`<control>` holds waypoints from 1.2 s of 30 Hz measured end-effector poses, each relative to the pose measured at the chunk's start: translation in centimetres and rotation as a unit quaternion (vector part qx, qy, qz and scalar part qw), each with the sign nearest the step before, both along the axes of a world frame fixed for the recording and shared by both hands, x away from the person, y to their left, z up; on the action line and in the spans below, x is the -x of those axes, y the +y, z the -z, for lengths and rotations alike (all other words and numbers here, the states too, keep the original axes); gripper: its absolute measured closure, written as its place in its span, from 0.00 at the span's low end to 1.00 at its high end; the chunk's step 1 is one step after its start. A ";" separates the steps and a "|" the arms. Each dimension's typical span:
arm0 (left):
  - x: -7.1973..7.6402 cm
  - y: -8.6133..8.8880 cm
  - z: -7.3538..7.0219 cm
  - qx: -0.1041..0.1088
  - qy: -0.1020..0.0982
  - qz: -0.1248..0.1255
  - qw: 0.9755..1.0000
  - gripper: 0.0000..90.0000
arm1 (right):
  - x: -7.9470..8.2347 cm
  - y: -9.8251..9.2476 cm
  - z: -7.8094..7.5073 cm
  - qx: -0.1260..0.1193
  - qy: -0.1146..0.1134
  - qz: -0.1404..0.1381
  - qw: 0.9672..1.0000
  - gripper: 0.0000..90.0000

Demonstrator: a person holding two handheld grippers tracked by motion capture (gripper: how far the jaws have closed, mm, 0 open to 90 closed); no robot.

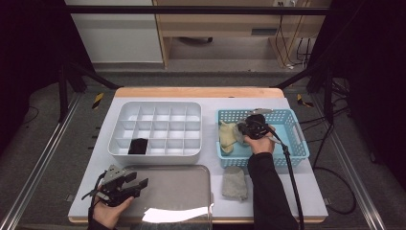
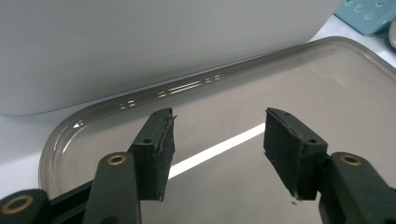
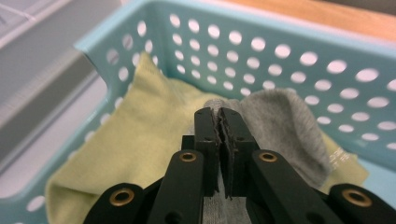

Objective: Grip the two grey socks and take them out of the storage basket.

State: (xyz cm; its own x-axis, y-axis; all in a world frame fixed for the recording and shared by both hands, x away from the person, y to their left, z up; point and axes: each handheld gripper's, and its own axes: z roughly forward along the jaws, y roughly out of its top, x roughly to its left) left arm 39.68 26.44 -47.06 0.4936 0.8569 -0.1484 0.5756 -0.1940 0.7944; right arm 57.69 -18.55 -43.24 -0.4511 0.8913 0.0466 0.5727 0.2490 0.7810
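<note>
Grey sock (image 3: 280, 126) lies on a yellow cloth (image 3: 135, 140) inside the blue basket (image 3: 289, 51), its near fold pinched between the pressed-together jaws of the right gripper (image 3: 220, 116), while the left gripper (image 2: 217, 140) hangs spread over the clear tray (image 2: 327, 88).

Left tongs (image 2: 218, 149) gape wide; right tongs (image 3: 220, 122) are pinched closed.
</note>
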 end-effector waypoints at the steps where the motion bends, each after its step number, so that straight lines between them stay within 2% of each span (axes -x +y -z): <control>1: 0.0 0.0 0.0 0.000 0.000 0.000 1.000 0.47 | 0.1 -0.1 -0.3 -0.006 -0.007 0.000 1.000 0.96; 4: 0.0 -0.1 0.0 -0.001 -0.001 0.001 1.000 0.47 | 0.7 -0.5 -1.4 -0.019 -0.034 0.002 0.999 0.96; 9: 0.0 -0.1 0.0 -0.002 0.000 0.001 1.000 0.47 | 1.6 -1.2 -3.0 -0.034 -0.064 0.004 0.997 0.96; 16: 0.0 -0.1 0.0 -0.003 0.001 0.001 1.000 0.47 | 3.4 -2.3 -4.7 -0.058 -0.091 0.004 0.994 0.96; 22: 0.0 -0.2 0.0 -0.003 0.000 0.002 1.000 0.47 | 5.8 -3.2 -6.1 -0.086 -0.114 -0.001 0.990 0.96; 32: 0.1 -0.3 0.0 -0.005 -0.001 0.003 1.000 0.47 | 10.2 -4.1 -7.7 -0.108 -0.157 -0.017 0.981 0.96; 36: 0.1 -0.4 0.0 -0.005 -0.001 0.003 1.000 0.47 | 11.9 -4.1 -8.1 -0.110 -0.171 -0.027 0.979 0.96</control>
State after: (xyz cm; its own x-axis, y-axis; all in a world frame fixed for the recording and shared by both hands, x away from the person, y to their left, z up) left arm 39.57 26.06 -47.03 0.4989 0.8556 -0.1378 0.5724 -0.2059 0.7937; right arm 45.79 -22.65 -35.19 -0.5196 0.8513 0.0733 0.2594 0.0755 0.9628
